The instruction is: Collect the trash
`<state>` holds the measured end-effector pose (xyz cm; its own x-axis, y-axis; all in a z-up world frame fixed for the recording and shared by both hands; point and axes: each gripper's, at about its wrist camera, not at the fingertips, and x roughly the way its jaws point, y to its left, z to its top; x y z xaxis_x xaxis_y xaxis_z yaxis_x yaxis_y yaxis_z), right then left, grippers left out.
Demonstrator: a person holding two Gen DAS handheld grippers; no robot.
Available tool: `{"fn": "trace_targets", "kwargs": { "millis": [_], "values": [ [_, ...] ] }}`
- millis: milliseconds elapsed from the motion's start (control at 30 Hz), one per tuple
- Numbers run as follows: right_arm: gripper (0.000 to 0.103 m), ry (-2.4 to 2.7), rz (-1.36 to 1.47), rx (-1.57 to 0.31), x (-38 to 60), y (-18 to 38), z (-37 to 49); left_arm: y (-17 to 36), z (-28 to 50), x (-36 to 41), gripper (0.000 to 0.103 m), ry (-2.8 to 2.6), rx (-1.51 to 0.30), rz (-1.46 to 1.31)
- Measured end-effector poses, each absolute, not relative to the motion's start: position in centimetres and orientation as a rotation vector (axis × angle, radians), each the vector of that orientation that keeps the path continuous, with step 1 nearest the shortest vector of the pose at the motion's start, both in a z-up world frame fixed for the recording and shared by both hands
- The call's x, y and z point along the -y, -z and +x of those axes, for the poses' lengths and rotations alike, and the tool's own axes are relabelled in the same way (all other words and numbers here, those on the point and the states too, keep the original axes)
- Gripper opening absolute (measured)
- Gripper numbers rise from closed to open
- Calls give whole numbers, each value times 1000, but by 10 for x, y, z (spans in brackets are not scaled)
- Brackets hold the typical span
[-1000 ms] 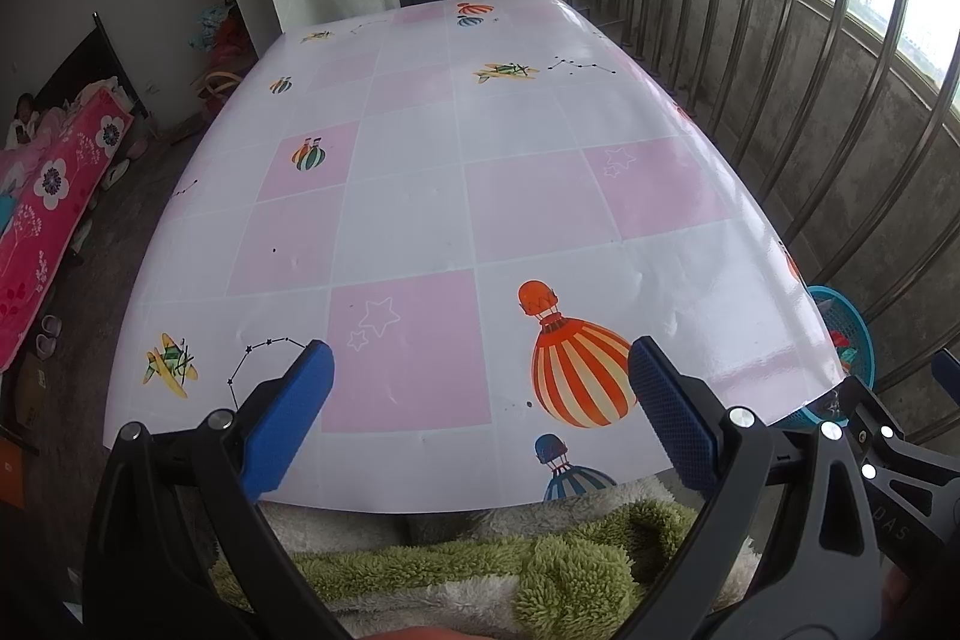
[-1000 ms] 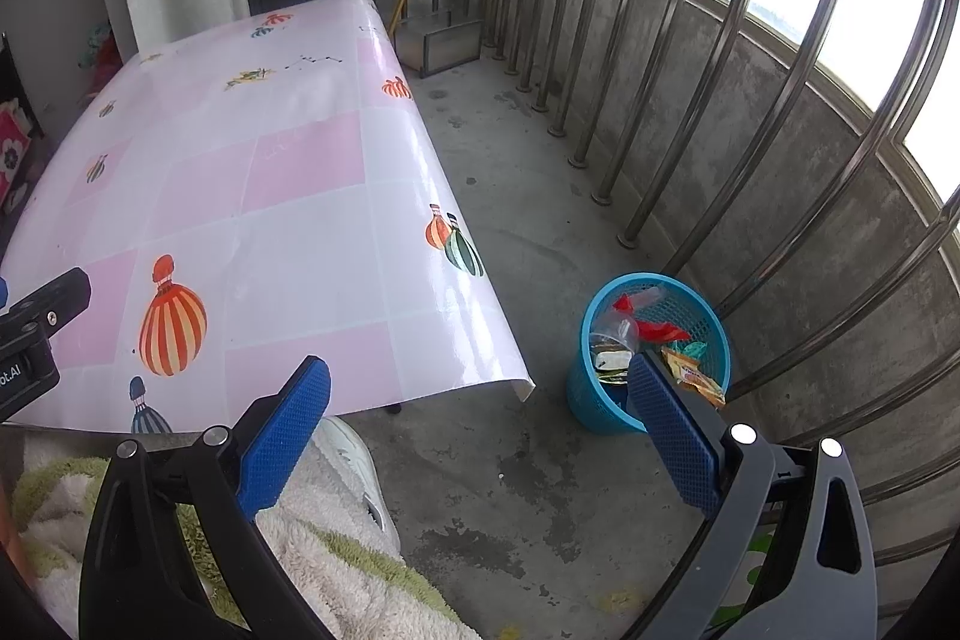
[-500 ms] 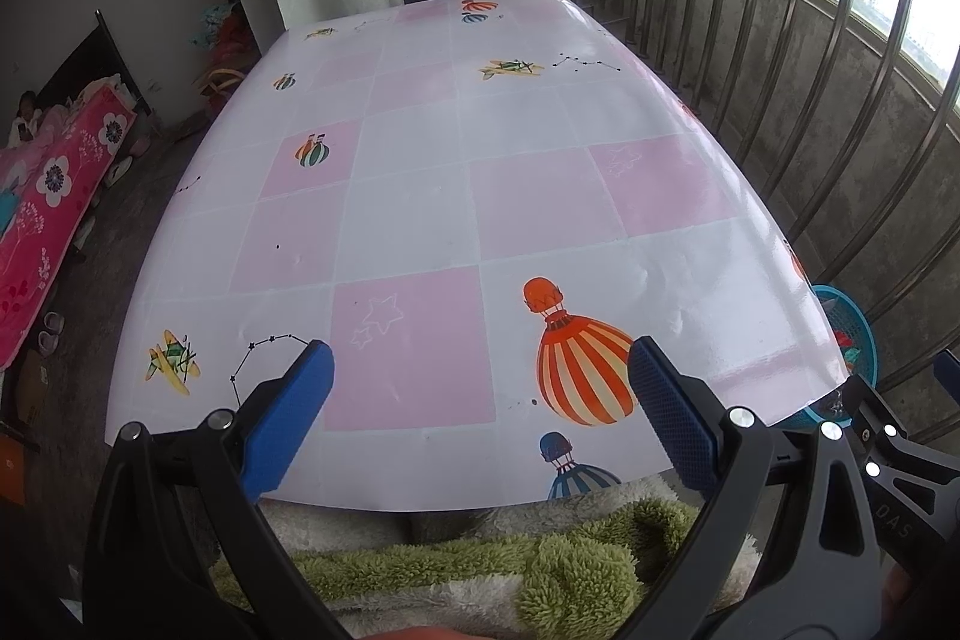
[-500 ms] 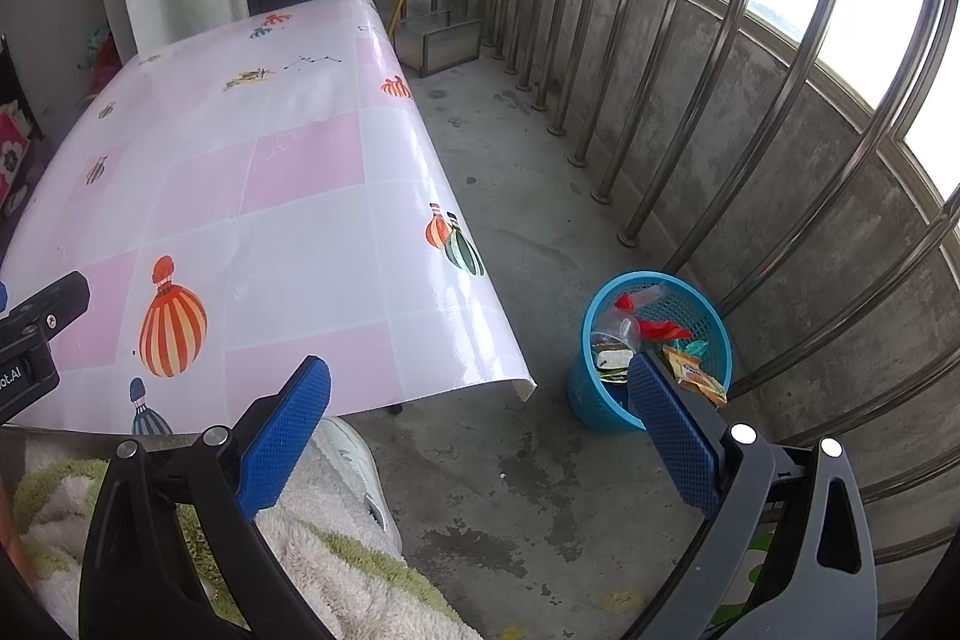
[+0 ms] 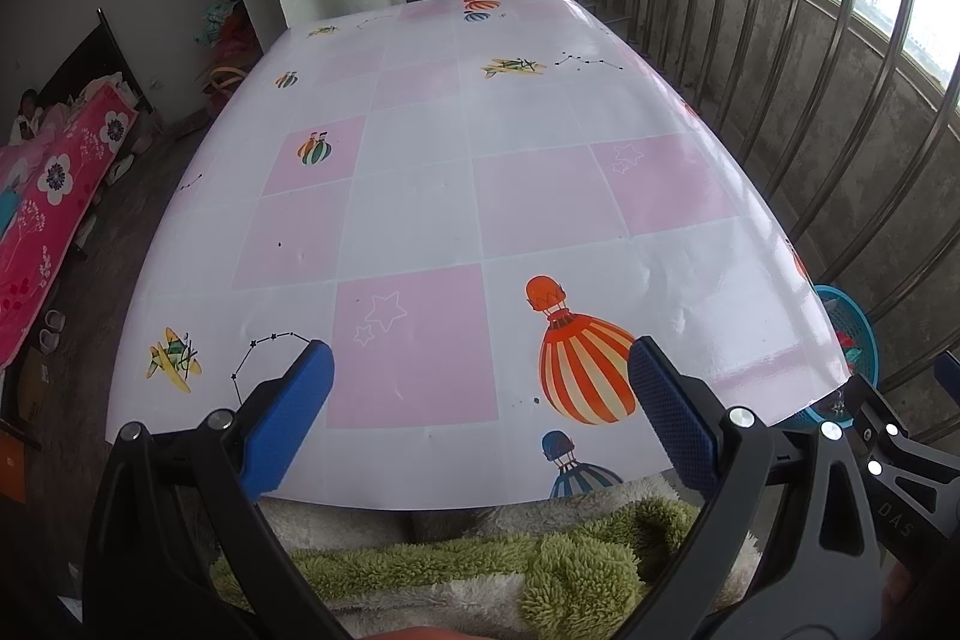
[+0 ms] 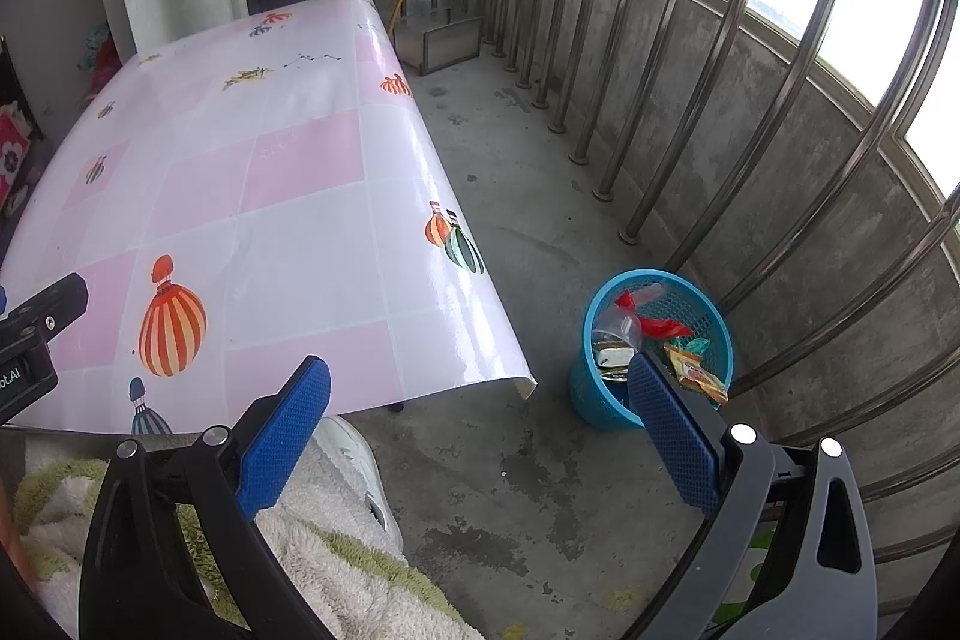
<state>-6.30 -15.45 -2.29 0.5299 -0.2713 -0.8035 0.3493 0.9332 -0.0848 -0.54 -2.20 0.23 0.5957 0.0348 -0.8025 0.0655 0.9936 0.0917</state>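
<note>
Both grippers (image 5: 477, 400) (image 6: 477, 400), jaws spread, empty; wrappers (image 6: 696, 373) in bin (image 6: 600, 400): light, crinkly, best pinched at edges.

You stood at a table (image 5: 420, 196) under a pink-checked cloth. Steel bars (image 6: 678, 58) lined a concrete balcony floor (image 6: 540, 196). Daylight came through them.

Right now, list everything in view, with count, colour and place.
table: one, pink-and-white balloon-print cloth, ahead of both grippers.
basket: one, blue mesh, on the concrete floor right of the table, by the railing.
trash: several wrappers, red, orange and clear, inside the basket.
railing: one, steel bars, right side.
bedding: one, pink floral, far left.
fleece garment: one, green and cream, below the grippers.
left gripper: open, empty.
right gripper: open, empty.
</note>
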Motion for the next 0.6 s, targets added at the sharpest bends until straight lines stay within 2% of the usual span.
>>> {"fn": "trace_targets", "kwargs": {
  "millis": [600],
  "values": [
    [96,371,94,-945,154,24,-63,-2,-5,21,94,20,-935,117]
  ]
}}
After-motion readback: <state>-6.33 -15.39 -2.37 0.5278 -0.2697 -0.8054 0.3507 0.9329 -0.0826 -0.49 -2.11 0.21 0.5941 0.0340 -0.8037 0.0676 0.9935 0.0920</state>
